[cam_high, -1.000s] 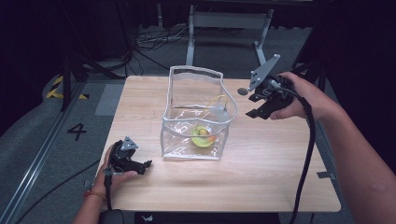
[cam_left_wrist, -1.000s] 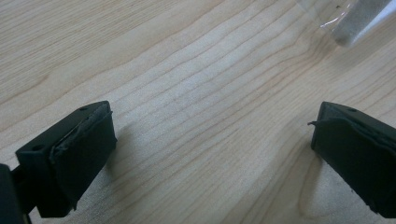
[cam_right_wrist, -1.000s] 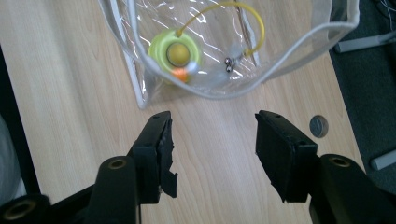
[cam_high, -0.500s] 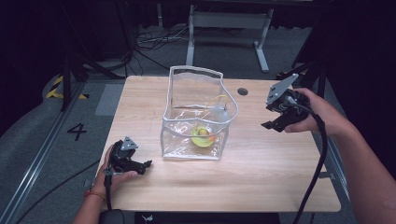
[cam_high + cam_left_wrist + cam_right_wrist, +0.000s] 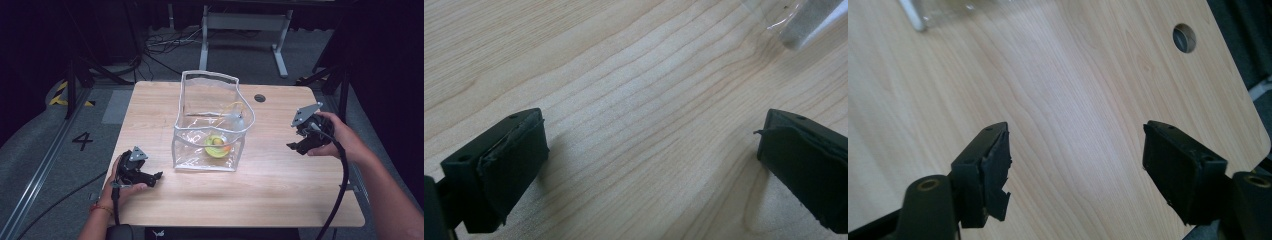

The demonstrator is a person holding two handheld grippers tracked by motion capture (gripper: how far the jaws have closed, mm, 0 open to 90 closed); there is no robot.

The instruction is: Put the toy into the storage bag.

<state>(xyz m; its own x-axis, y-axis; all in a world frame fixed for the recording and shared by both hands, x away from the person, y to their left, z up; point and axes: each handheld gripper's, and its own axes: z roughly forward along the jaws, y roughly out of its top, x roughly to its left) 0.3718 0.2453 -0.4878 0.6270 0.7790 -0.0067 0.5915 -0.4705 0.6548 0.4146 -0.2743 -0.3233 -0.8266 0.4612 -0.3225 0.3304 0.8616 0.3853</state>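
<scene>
A clear plastic square-sided pouch with a white-edged rim (image 5: 210,131) stood open near the middle of the pale wooden table (image 5: 280,185), and a round yellow-green object (image 5: 216,145) lay on its floor; what it was exactly could not be told. The left gripper (image 5: 152,176) rested on the table just beside the pouch's near left corner, its jaws spread wide and holding nothing. The right gripper (image 5: 295,146) hung well to the right of the pouch, jaws likewise wide apart and empty over bare wood.

The work appeared to be finishing off with the pouch left loaded. To do it well, the right hand would best settle away from the pouch, keeping its trailing cable clear of the flimsy rim so nothing tipped.

Against the earlier frames, the right gripper had drawn back from the pouch's far right corner toward the table's right edge and dropped lower, while the left gripper and the pouch had stayed put.
</scene>
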